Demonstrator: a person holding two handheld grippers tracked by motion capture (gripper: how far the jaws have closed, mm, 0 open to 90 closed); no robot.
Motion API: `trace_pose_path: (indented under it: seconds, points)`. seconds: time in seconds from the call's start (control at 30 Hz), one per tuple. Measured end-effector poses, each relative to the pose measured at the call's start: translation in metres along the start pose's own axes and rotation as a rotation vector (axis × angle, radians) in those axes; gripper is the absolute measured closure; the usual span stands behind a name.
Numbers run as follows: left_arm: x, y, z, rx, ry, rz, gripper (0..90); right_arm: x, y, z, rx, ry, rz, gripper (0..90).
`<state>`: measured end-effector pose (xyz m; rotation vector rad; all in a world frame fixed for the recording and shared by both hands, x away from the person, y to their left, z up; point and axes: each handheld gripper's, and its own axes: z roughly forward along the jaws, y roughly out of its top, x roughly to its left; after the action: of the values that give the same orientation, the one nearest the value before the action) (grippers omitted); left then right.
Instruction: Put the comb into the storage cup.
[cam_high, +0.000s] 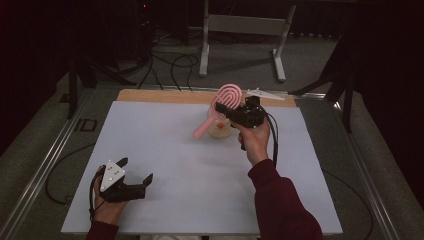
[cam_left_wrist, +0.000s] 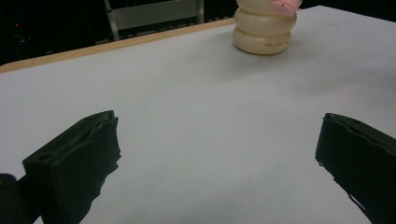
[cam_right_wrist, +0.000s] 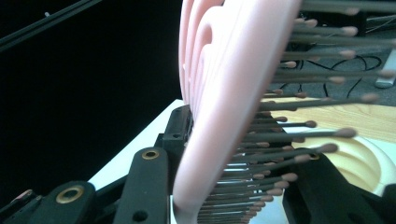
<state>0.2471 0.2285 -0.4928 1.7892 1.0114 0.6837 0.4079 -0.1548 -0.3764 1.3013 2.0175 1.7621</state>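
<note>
A pink hairbrush (cam_high: 228, 98) with an oval looped head is held tilted in the air, its handle slanting down to the left. My right gripper (cam_high: 226, 112) is shut on the head. In the right gripper view the brush (cam_right_wrist: 224, 93) stands between the jaws, with its bristles pointing right. Right below it on the white sheet stands a cream ribbed holder (cam_high: 220, 130), whose open top (cam_right_wrist: 357, 161) lies behind the bristles. My left gripper (cam_high: 135, 169) rests near the front left of the sheet, open with nothing between its fingers (cam_left_wrist: 217, 140). It faces the holder (cam_left_wrist: 264, 32) from a distance.
The white sheet (cam_high: 175, 150) covers a wooden table whose bare edge (cam_high: 150, 95) shows at the back. Metal rails run along both sides of the table. A metal stand (cam_high: 240, 30) and cables lie on the floor beyond it.
</note>
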Motion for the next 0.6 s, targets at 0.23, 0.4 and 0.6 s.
trace_pose_path:
  seconds: [0.23,0.4,0.6]
  points:
    - [0.0003,0.0000,0.0000,-0.001,0.000,0.000,0.1,-0.0035,0.0042,0.0026,0.008,-0.013,-0.009,64.0]
    - [0.0003,-0.0001,-0.0002,-0.002,0.003,0.000,0.1,-0.0041,0.0069,0.0038,0.007,-0.015,-0.010,64.0]
    - [0.0006,-0.0001,-0.0005,-0.004,0.003,0.000,0.1,-0.0064,0.0086,0.0062,0.005,-0.021,0.001,64.0]
